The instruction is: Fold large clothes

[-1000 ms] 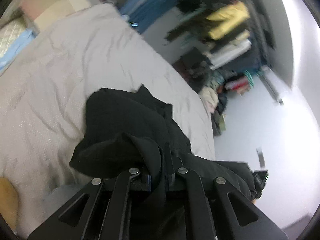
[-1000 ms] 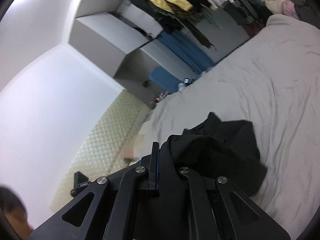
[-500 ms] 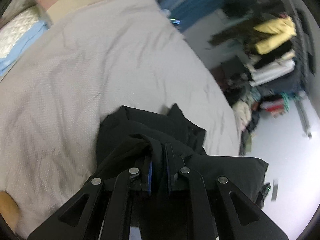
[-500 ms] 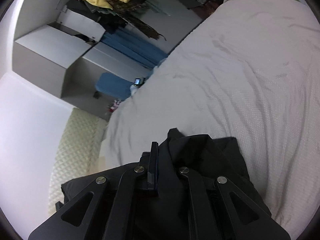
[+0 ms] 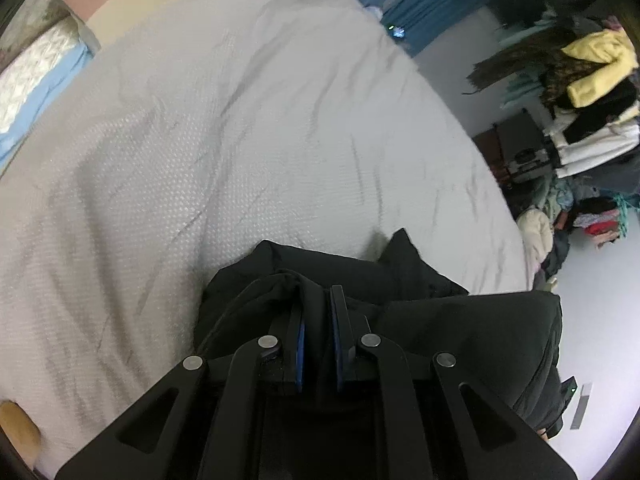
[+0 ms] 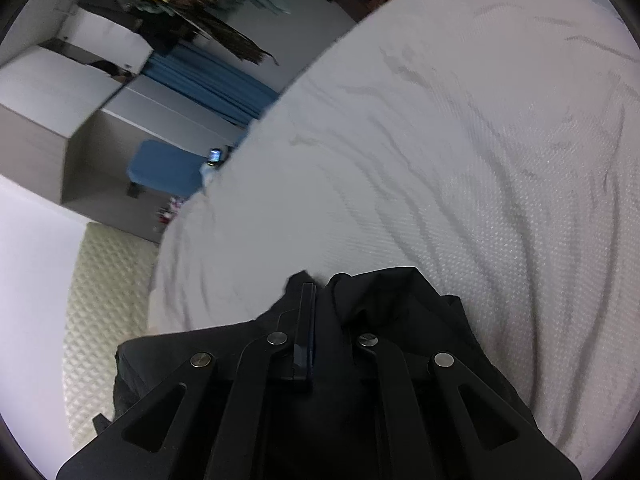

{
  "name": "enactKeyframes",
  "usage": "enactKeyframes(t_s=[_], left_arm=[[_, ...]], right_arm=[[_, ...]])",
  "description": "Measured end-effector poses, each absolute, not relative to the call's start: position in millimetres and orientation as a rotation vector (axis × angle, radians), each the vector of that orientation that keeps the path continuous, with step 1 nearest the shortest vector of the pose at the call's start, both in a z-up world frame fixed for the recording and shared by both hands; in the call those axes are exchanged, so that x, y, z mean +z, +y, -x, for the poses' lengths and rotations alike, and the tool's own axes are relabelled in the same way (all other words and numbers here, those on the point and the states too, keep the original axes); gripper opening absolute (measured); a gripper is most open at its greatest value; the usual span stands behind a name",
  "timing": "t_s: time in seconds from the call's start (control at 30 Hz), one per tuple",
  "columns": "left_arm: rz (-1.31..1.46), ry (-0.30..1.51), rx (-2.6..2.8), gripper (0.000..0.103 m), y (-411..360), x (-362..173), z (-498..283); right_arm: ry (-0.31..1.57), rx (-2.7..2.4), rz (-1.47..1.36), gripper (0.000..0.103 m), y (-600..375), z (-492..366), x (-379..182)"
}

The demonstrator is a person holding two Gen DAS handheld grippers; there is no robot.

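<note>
A large black garment (image 5: 460,320) hangs bunched from both grippers just above the grey bed cover (image 5: 200,140). My left gripper (image 5: 318,300) is shut on a fold of the black garment, with cloth pinched between its blue pads. My right gripper (image 6: 320,300) is shut on another part of the same black garment (image 6: 400,300); cloth hides its right finger. The garment stretches between the two grippers along the near edge of the bed (image 6: 480,140).
Pillows (image 5: 36,80) lie at the head of the bed. A rack of heaped clothes (image 5: 592,68) stands past the far side, with a clothes pile (image 5: 560,224) on the floor. A blue stool (image 6: 168,168) and grey cabinets (image 6: 60,112) stand beside the quilted headboard (image 6: 104,288).
Both grippers have swung down and forward over the bed with the black garment still held; the bed cover fills more of both views and the garment hangs closer to it.
</note>
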State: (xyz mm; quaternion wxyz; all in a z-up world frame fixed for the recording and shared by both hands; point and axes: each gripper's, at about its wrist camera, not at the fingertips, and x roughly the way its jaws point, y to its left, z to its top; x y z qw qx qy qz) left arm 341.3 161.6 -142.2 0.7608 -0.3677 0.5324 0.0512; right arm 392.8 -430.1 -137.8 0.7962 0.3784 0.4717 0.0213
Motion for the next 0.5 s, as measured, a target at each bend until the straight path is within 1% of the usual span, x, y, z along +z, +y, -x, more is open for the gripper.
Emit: enactKeyframes(t_s=[0.07, 0.33, 0.5], left_arm=[[0.785, 1.177, 0.124, 0.012, 156.4, -151.3, -351.7], [0.773, 1.212, 0.152, 0.012, 141.3, -193.3, -397.5], [0.737, 1.242, 0.144, 0.012, 138.2, -205.8, -419.1]], right_arm=[[1.059, 0.004, -0.816, 0.004, -428.4, -402.5, -149.3], [1.137, -0.072, -0.779, 0.004, -421.7, -435.1, -184.2], [1.178, -0.072, -0.777, 0.004, -416.2, -449.3, -208.3]])
